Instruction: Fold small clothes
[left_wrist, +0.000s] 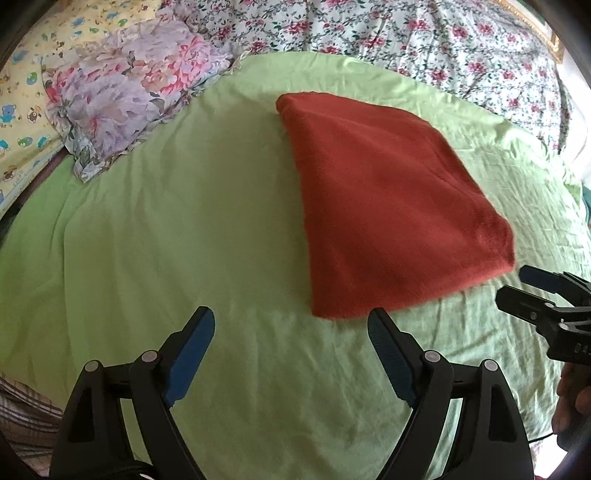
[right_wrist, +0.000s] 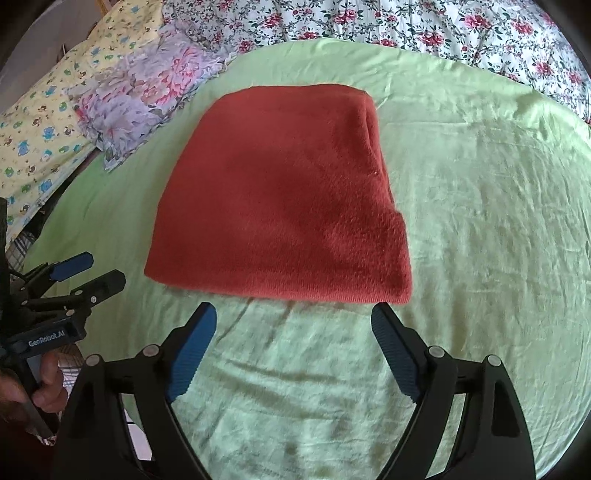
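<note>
Just ahead, red cloth (right_wrist: 280, 199), tool (right_wrist: 295, 321) spread.

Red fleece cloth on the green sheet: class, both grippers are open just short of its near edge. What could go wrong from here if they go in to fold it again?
1. The red cloth is already folded thick; its stacked layers show at the right edge, so a pinch may catch only the top layer.
2. The green sheet is loose and wrinkled; the right gripper or left gripper may grab it too.
</note>
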